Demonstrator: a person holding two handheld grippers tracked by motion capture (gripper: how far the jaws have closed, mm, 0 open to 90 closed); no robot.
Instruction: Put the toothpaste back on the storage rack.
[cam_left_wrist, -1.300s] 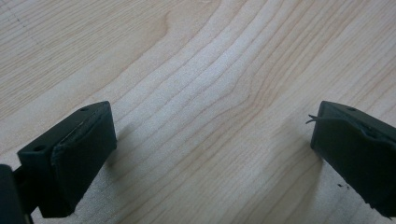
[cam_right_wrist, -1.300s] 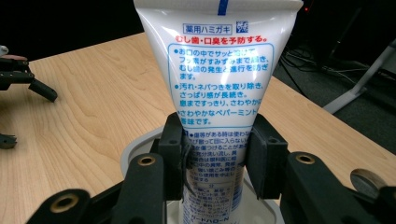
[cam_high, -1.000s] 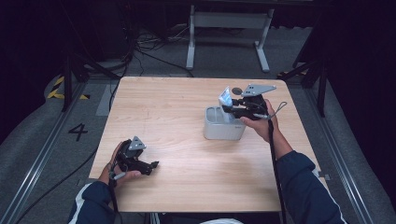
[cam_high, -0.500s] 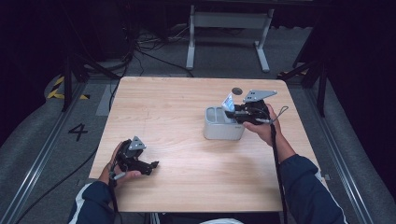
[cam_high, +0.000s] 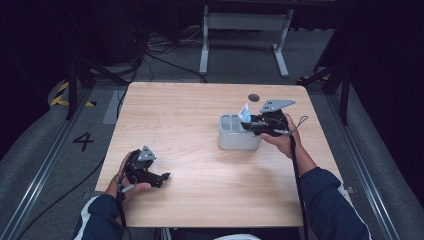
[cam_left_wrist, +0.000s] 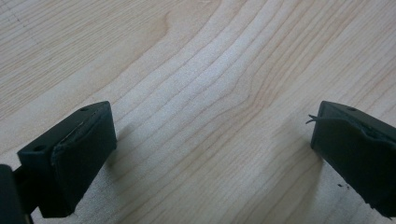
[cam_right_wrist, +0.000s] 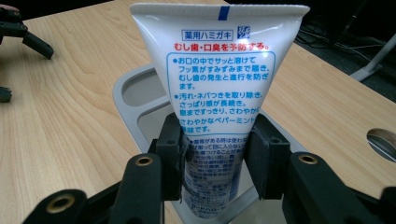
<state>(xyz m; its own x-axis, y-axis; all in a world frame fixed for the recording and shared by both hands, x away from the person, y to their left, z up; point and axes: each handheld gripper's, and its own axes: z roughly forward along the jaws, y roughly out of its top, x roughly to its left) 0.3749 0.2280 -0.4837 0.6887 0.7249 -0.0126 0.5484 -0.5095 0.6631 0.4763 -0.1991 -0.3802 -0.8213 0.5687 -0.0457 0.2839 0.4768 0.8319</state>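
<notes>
High view: near the front-left corner of the pale wooden table (cam_high: 200, 125), the left gripper (cam_high: 161, 177) rests low, jaws spread wide over bare wood and holding nothing. Farther back, toward the right edge, the right gripper (cam_high: 248, 124) pinches a white plastic toothpaste tube with blue and red print (cam_right_wrist: 218, 84) at its lower body — long axis upright, crimped end up, directly above a grey plastic organiser tray (cam_high: 235, 141). The right hand is plainly the nearer one; the coming move looks like a straight lowering. The tube's cap end is hidden behind the jaws — which compartment lies beneath cannot be told.
</notes>
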